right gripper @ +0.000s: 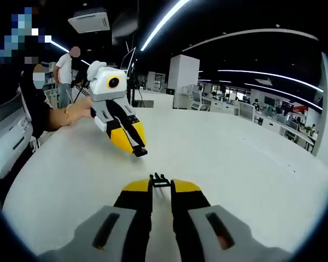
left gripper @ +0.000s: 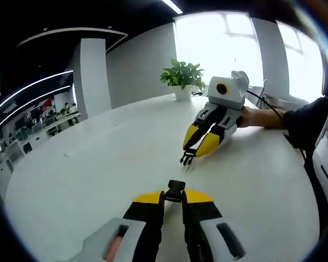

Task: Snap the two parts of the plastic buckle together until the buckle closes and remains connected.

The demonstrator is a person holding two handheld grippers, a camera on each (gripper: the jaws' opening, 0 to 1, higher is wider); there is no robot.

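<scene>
In the left gripper view, my left gripper (left gripper: pixel 175 198) is shut on the black socket half of the buckle (left gripper: pixel 175 190), which sticks out past its yellow tips. Across the white table, my right gripper (left gripper: pixel 198 148) comes in from the right, shut on the black pronged half (left gripper: pixel 187 158), prongs pointing down toward the table. In the right gripper view, the right gripper (right gripper: pixel 161 189) holds the pronged half (right gripper: pixel 159 179) between its tips. Opposite it, the left gripper (right gripper: pixel 133 146) carries the socket half (right gripper: pixel 140 152). The two halves are apart, facing each other over the table.
The wide white table (left gripper: pixel 87 164) stretches under both grippers. A potted plant (left gripper: pixel 181 76) stands at its far edge by bright windows. A person's hand (left gripper: pixel 258 117) holds the right gripper. People (right gripper: pixel 65 68) stand beyond the table, with office desks (right gripper: pixel 262 117) behind.
</scene>
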